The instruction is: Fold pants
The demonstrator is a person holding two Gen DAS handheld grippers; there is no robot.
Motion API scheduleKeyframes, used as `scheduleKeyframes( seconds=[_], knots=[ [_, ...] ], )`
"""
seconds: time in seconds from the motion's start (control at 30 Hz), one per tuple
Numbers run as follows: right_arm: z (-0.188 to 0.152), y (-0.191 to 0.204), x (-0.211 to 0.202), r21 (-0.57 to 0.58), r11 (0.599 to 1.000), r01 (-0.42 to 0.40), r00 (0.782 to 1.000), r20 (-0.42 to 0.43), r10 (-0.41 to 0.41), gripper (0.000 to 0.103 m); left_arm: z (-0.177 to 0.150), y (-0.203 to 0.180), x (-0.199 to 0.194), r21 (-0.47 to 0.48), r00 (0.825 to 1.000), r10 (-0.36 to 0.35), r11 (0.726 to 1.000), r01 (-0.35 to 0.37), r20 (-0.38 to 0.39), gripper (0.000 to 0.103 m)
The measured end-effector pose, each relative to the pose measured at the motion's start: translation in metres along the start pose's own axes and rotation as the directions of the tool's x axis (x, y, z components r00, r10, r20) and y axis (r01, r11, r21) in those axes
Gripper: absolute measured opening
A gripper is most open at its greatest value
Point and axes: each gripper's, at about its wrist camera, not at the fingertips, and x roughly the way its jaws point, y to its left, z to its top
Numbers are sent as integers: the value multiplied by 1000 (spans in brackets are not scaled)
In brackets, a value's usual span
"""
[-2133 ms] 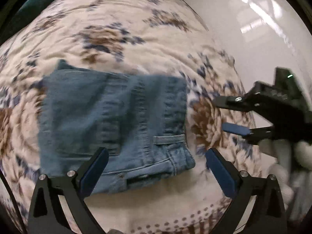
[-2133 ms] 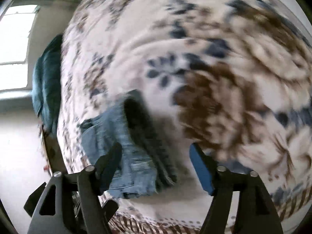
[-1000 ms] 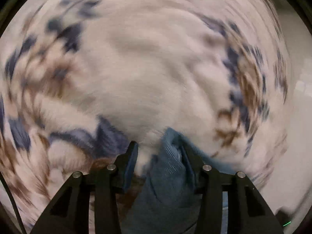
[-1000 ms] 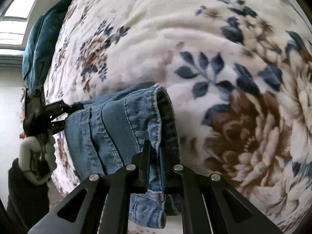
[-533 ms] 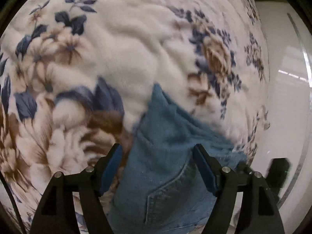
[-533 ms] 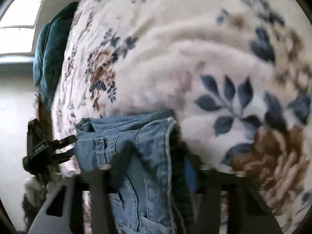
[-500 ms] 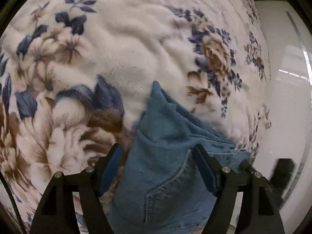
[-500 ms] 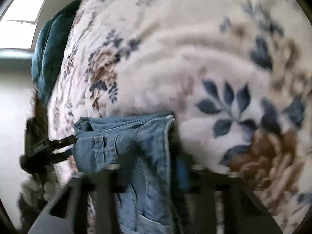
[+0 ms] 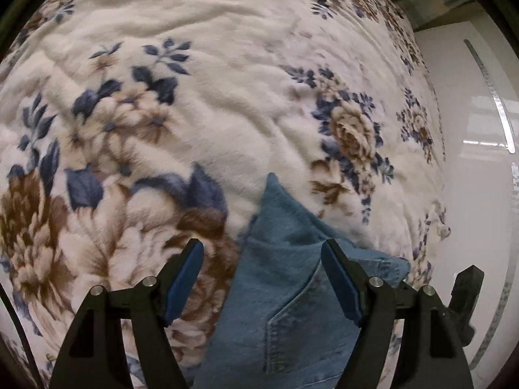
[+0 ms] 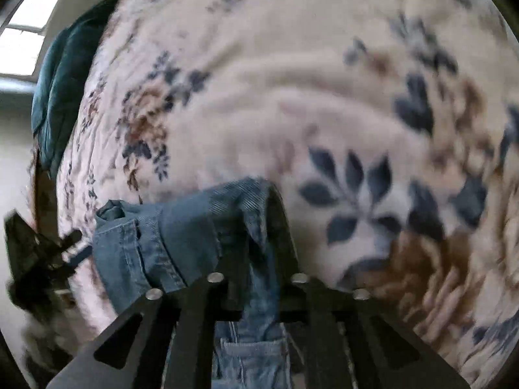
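Your folded blue denim pants (image 9: 285,291) lie on the cream fleece blanket with brown and navy flowers (image 9: 227,103), close to the blanket's edge by the glossy white floor (image 9: 473,194). No brand, label or readable writing shows on the pants or on anything else in either view.

Your left gripper (image 9: 262,278) hangs above the pants with its blue-padded jaws spread wide. The denim lies below and between them, but neither pad touches it. Those jaws have just been opening and now stand still.

Your right gripper (image 10: 262,278) has its jaws narrowly apart and has just been opening them further. A hemmed fold of the pants runs between its fingers. The picture is blurred there, so you cannot tell whether the pads still press on the cloth.

The left wrist view alone shows a stitched back pocket (image 9: 305,334) on top of the pants, a pointed corner of denim sticking out toward the blanket's middle, and the white floor beyond the pants. The right wrist view alone shows a dark teal cloth bundle (image 10: 65,74) at the far edge of the blanket, a bright window beyond that, and the rolled thickness of the pants' fold.
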Motion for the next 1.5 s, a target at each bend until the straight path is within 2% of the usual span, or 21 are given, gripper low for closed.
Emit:
scheduleKeyframes(
  seconds=[0.03, 0.13, 0.27, 0.3, 0.33, 0.37, 0.4, 0.57, 0.7, 0.77, 0.83, 0.87, 1.0, 1.07, 1.13, 1.2, 1.27, 1.37, 1.4, 1.47, 1.5],
  knots=[
    [-1, -6, 0, 33, 999, -3, 1000, -31, 4, 44, -5, 3, -1, -4, 1000, 13, 1000, -13, 12, 74],
    [-16, -18, -12, 66, 997, -38, 998, -54, 42, 64, -19, 15, 2, -29, 1000, 13, 1000, -13, -6, 76],
    [-52, -26, 8, 46, 998, -37, 981, -187, 45, 65, -43, 26, 4, -67, 999, -9, 998, 7, -32, 76],
    [-65, -30, 16, 61, 997, -54, 974, -216, 66, 56, -50, 26, 5, -67, 999, -16, 998, 13, -39, 77],
    [-73, -30, 17, 84, 993, -82, 973, -207, 97, 34, -56, 27, 6, -66, 999, -19, 998, 16, -42, 77],
    [-80, -31, 15, 98, 991, -89, 976, -192, 106, 31, -62, 27, 7, -60, 999, -16, 998, 14, -47, 77],
    [-87, -28, 6, 83, 994, -73, 982, -166, 86, 16, -67, 26, 7, -51, 999, -7, 999, 5, -50, 77],
    [-107, -29, -32, 124, 985, -121, 984, -117, 136, 9, -77, 29, 9, -45, 999, -5, 999, 3, -44, 85],
    [-120, -33, -20, 101, 993, -59, 980, -185, 77, 9, -78, 28, 13, -38, 998, -9, 999, 7, -54, 86],
    [-118, -42, 4, 126, 992, -13, 967, -252, 44, 14, -79, 25, 13, -19, 999, 8, 1000, -9, -51, 88],
    [-111, -46, 20, 130, 990, 49, 957, -289, -10, 44, -81, 22, 10, -4, 999, 24, 1000, -24, -34, 88],
    [-106, -43, 17, 109, 990, 84, 956, -288, -49, 46, -82, 20, 8, 9, 999, 43, 999, -42, -24, 88],
    [-83, 9, -33, -95, 969, 230, 964, -112, -240, 51, -86, 17, -2, 38, 990, 138, 990, -139, 33, 88],
    [-69, 60, -57, -241, 940, 241, 970, 16, -244, 70, -89, 20, -5, 35, 984, 169, 985, -171, 53, 88],
    [-55, 132, -55, -438, 873, 214, 976, 70, -204, 76, -93, 25, -4, 22, 987, 149, 988, -151, 56, 88],
    [-38, 195, -29, -563, 817, 123, 989, -2, -150, 76, -97, 33, 2, -7, 996, 89, 996, -89, 28, 88],
    [-24, 243, 11, -615, 787, 50, 985, -102, -143, 76, -103, 38, 6, -41, 999, 39, 998, -38, 17, 88],
    [-3, 297, 91, -660, 750, 28, 946, -225, -233, 74, -106, 40, 8, -48, 1000, -6, 999, 8, 24, 88],
    [1, 301, 109, -659, 752, 21, 928, -267, -260, 65, -106, 39, 9, -42, 1000, -10, 999, 11, 27, 88],
    [7, 307, 155, -657, 752, 56, 877, -327, -352, 21, -106, 41, 11, -37, 999, -30, 999, 31, 25, 88],
    [10, 307, 169, -645, 760, 81, 858, -343, -382, 17, -106, 41, 14, -33, 999, -40, 999, 40, 11, 88]
  ],
)
